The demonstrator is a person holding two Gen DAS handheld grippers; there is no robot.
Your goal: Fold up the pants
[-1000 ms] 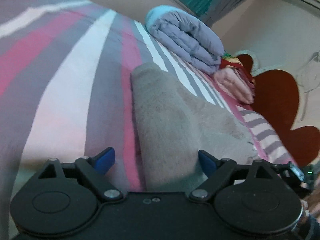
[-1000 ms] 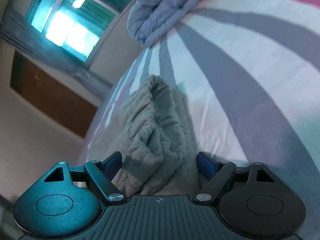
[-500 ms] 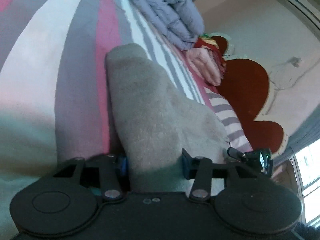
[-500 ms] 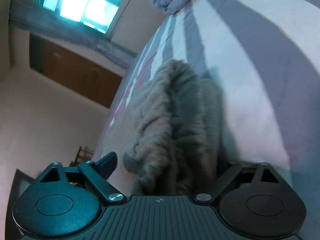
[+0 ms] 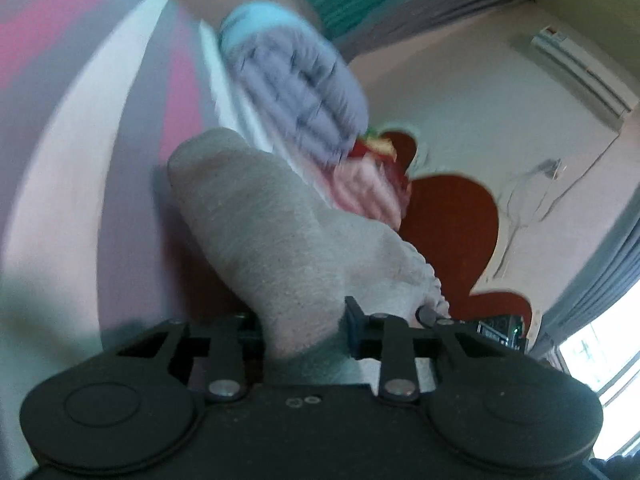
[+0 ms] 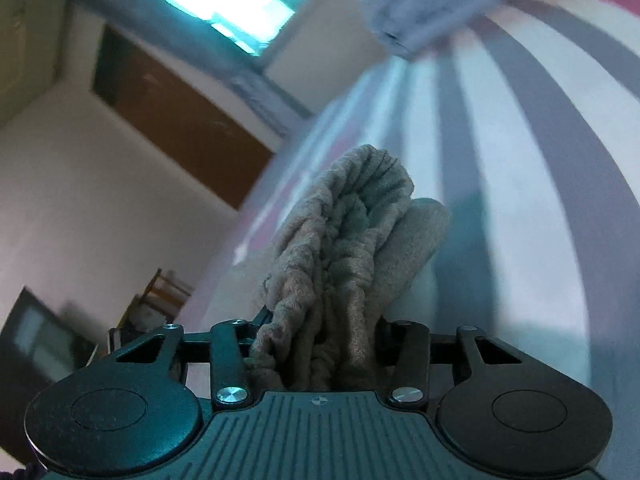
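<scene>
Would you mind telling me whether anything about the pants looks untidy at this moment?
The right gripper clamps the gray pants at a bunched, wrinkled elastic edge, so the layers look uneven there. The left gripper holds a smooth fold.

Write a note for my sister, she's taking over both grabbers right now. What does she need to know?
Left tool: shut on the grey pants, gripping a smooth folded part.
Right tool: shut on the same pants, at the bunched, gathered end.
The pants are already doubled up and held over the striped bedsheet; the pictures are blurred from movement.
A folded grey-blue quilt lies further up the bed.
Left to do: probably lay the pants down, make the last fold and smooth them flat.
</scene>
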